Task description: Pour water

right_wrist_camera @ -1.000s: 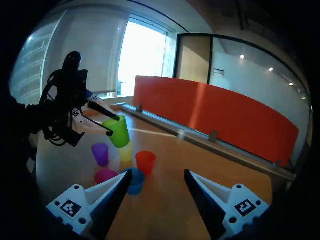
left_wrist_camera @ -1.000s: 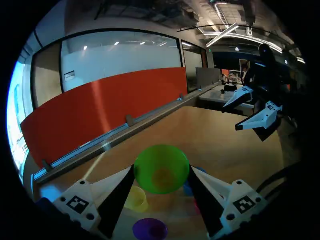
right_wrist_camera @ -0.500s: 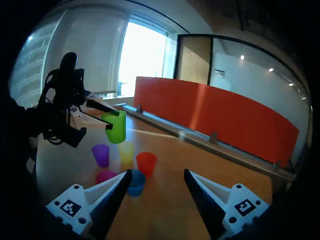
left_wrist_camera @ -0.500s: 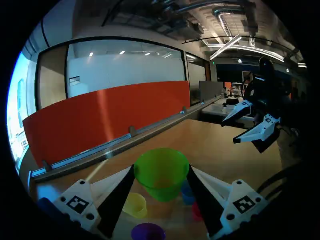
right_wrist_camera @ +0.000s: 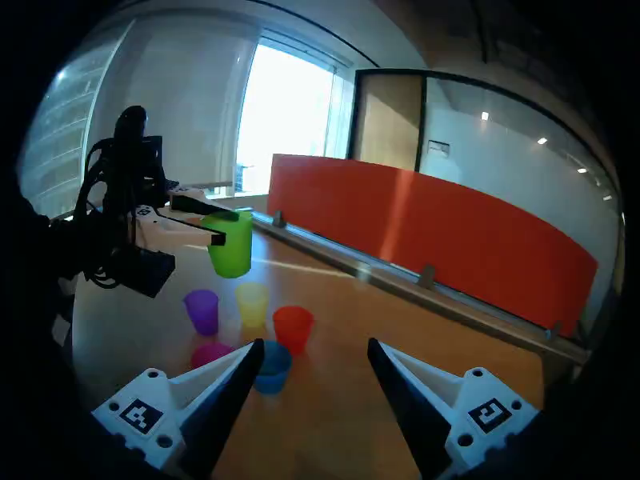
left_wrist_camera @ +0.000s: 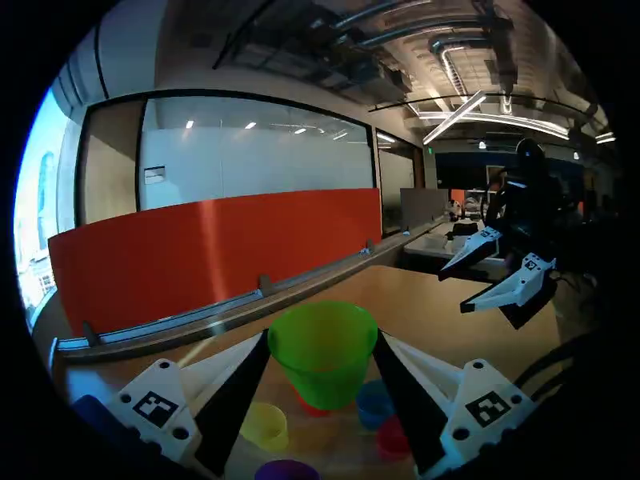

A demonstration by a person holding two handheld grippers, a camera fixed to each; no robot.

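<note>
My left gripper is shut on a green cup, held upright above the table. Below it stand a yellow cup, a blue cup, a pink cup, a purple cup rim and part of a red cup. In the right gripper view the left gripper holds the green cup over the purple cup, yellow cup, red cup, blue cup and pink cup. My right gripper stands open and empty; it also hangs at the right.
The wooden table runs along an orange partition with a metal rail at its foot. A bright window is at the far end. Dark cables and a hand sit behind the left gripper.
The left gripper has lifted the green cup higher and tipped it back from tilted to upright. The right gripper has barely moved.
</note>
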